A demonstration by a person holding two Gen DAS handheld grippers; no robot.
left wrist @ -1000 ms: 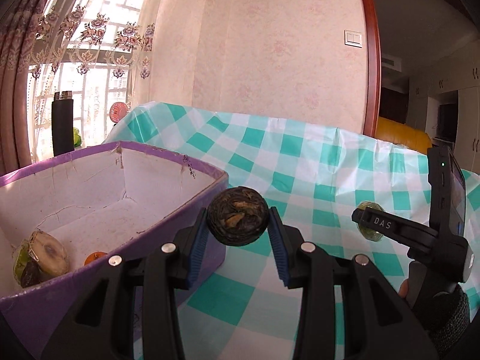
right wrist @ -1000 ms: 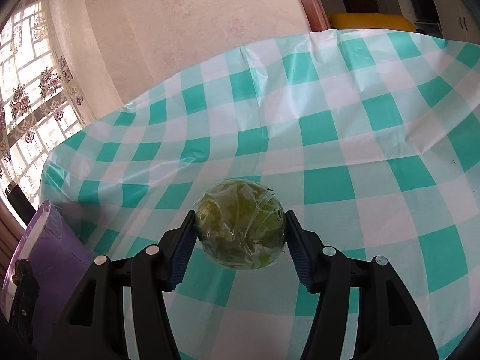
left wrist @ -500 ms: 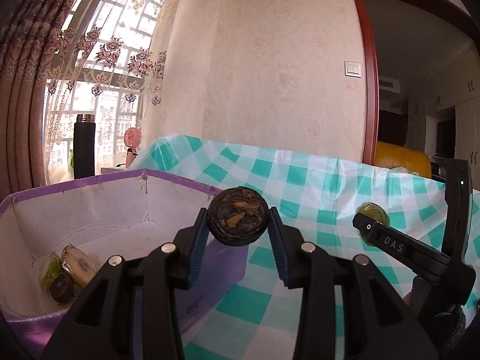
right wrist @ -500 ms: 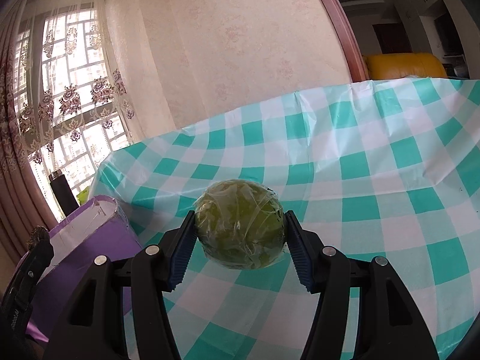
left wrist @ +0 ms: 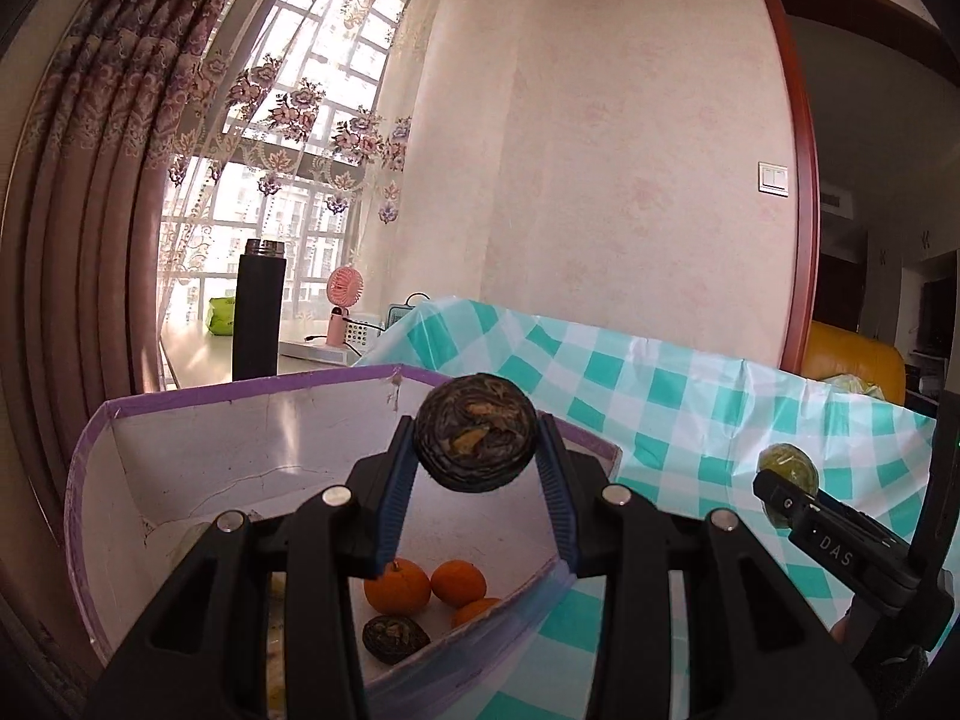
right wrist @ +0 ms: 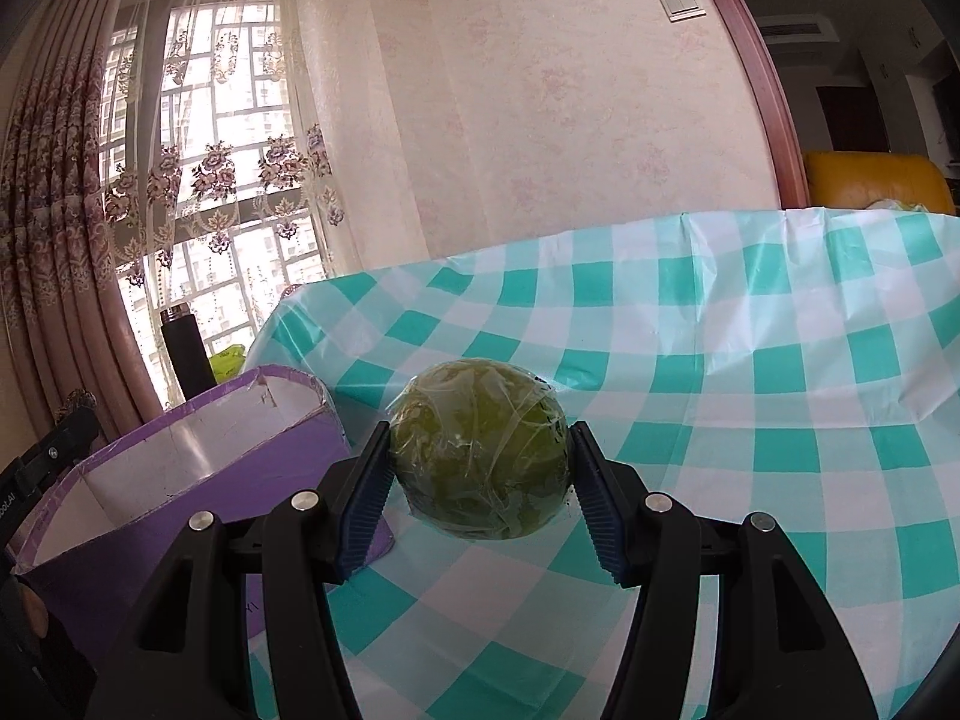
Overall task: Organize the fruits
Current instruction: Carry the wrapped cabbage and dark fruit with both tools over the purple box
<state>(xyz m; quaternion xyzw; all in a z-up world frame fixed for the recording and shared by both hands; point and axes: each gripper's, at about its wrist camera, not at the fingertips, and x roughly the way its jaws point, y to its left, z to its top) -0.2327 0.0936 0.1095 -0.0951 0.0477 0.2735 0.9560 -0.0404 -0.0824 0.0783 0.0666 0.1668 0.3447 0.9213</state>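
1. Your left gripper (left wrist: 477,465) pinches a dark wrinkled fruit (left wrist: 476,443) above the purple box (left wrist: 252,396).
2. Your right gripper (right wrist: 480,489) pinches a green wrapped fruit (right wrist: 480,456); the box sits to its left.

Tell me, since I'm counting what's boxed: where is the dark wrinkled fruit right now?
In the left wrist view the dark wrinkled fruit sits clamped in the left gripper, above the purple box, over the oranges inside.

We count, relative to the purple box (left wrist: 252,396): three oranges (left wrist: 397,588) and one dark fruit (left wrist: 396,639) inside; one dark fruit (left wrist: 476,432) above it; one wrapped green fruit (right wrist: 480,456) beside it.
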